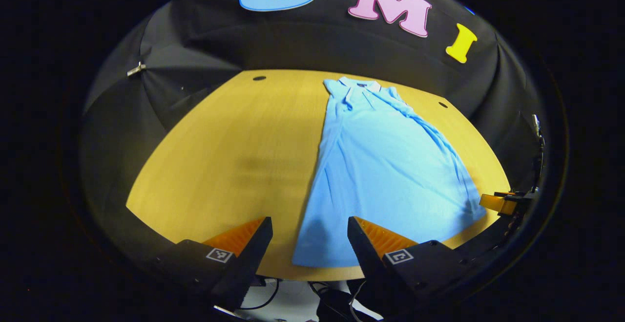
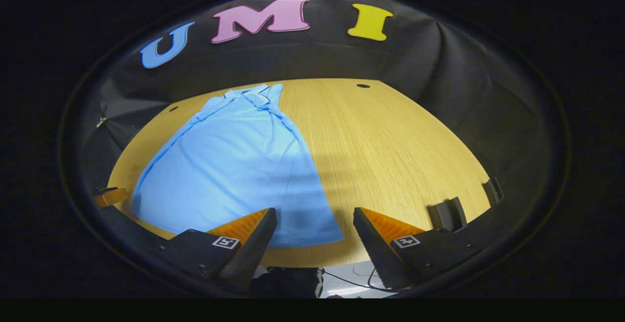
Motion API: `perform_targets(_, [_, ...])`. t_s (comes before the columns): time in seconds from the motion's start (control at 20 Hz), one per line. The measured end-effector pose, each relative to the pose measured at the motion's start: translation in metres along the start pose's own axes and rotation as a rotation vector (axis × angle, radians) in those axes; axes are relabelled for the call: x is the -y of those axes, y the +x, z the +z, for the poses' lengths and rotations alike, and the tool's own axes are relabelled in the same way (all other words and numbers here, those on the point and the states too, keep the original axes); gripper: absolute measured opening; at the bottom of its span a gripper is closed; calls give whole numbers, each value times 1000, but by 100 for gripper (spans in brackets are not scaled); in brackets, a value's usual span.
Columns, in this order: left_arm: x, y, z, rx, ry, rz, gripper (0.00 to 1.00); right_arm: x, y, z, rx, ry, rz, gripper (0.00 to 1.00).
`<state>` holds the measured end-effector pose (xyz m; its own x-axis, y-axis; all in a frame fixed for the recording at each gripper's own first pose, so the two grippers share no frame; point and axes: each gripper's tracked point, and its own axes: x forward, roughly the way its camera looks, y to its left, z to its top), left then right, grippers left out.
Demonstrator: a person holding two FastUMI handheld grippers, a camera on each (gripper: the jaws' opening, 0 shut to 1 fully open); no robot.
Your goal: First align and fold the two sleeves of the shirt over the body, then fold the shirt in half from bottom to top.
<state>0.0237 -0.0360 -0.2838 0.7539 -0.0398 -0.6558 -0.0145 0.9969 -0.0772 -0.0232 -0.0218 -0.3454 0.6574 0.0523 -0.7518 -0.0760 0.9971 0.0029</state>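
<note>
A light blue polo shirt [image 1: 385, 165] lies flat on the wooden table [image 1: 234, 156], collar at the far end and hem at the near edge. Both sleeves look folded in over the body. My left gripper [image 1: 309, 236] hovers open above the shirt's near left hem corner. In the right gripper view the same shirt [image 2: 234, 165] spreads across the table [image 2: 390, 156], and my right gripper [image 2: 315, 226] stands open over its near right hem corner. The other gripper's finger [image 1: 498, 202] peeks in at the right edge of the left gripper view, and a finger [image 2: 111, 196] at the left edge of the right gripper view.
Small dark holes [image 1: 259, 77] [image 2: 363, 86] mark the table's far corners. Two dark clips [image 2: 448, 214] sit on the table's right edge. Cables [image 1: 337, 302] hang below the front edge.
</note>
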Motion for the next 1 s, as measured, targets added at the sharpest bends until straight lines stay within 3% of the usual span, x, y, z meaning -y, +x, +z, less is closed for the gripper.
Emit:
perform_targets(0.25, [-5,15,-32,-84,43,65,97,2,9,-16,-28,33,-23,98])
perform_targets(0.4, [-5,12,-35,-88,56,62,99,2,15,-14,-29,23,-15,99])
perform_targets(0.45, [-2,14,-34,-94,59,53,99,1,14,-12,-23,16,-13,94])
perform_targets(0.5, [1,14,-36,-100,66,50,95,-1,16,-15,-32,15,-5,99])
perform_targets(0.55, [5,15,-35,-107,67,42,92,-4,18,-12,-25,12,-1,95])
perform_targets(0.65, [14,16,-34,-106,85,26,76,-13,18,-11,-29,-9,19,83])
perform_targets(0.7, [20,18,-33,-104,98,15,58,-17,17,-12,-31,-17,25,69])
perform_targets(0.75, [26,19,-33,-103,109,7,48,-22,19,-12,-35,-21,34,60])
perform_targets(0.8, [31,21,-33,-103,118,-9,38,-27,20,-10,-30,-25,44,45])
perform_targets(0.85, [39,23,-32,-102,122,-30,36,-32,21,-10,-31,-32,55,36])
perform_targets(0.9, [45,21,-31,-99,112,-52,29,-36,20,-7,-22,-40,63,14])
perform_targets(0.95, [54,22,-29,-95,88,-86,15,-45,20,-7,-26,-51,108,19])
perform_targets(1.0, [63,23,-29,-97,48,-126,9,-53,22,-7,-31,-51,149,19])
